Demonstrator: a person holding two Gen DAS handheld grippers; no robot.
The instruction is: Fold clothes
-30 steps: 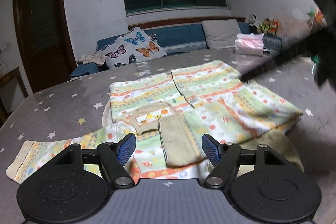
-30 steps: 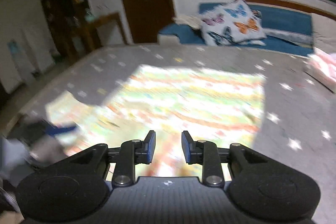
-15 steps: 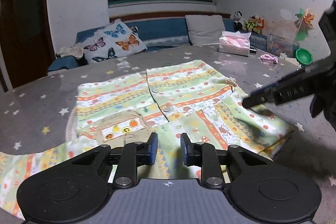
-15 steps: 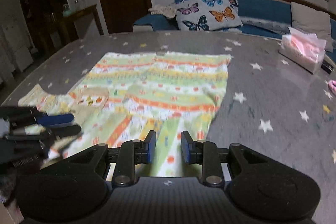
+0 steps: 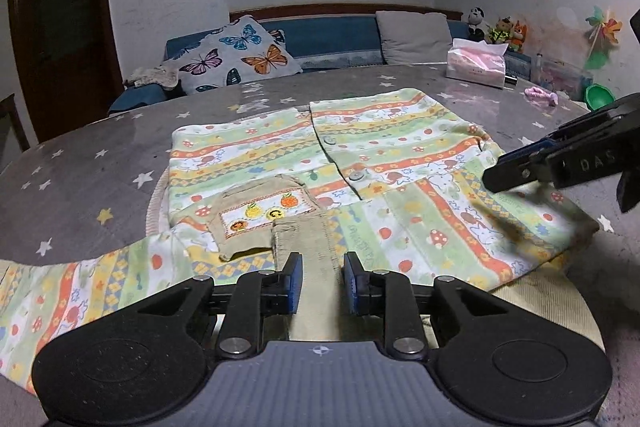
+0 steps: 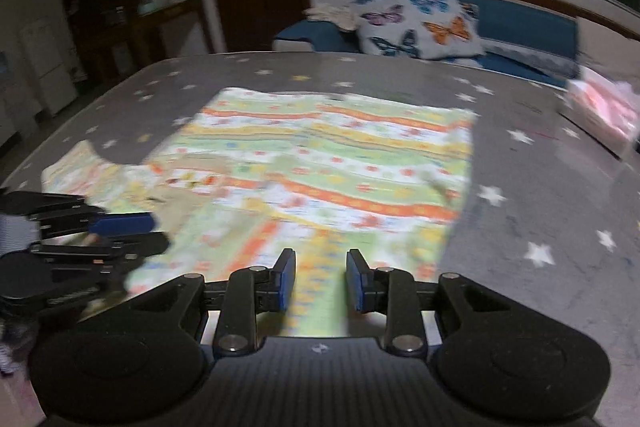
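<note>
Fingers [image 5: 294, 283] of the left gripper [image 5: 320, 283] narrowly bracket the striped patterned cotton garment's [image 5: 400, 163] beige collar strip; right gripper [image 6: 320, 279] hovers over its hem, slightly parted, holding nothing.

Soft printed cotton jacket [image 5: 384, 163] with ribbed corduroy collar [image 5: 308, 247]; glossy star-patterned tabletop [image 5: 100, 163]; matt black plastic left gripper [image 5: 319, 281].

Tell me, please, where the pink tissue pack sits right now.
In the left wrist view, the pink tissue pack sits at the grey star-patterned table's far right edge, beyond the striped garment, below the plain grey cushion.
</note>
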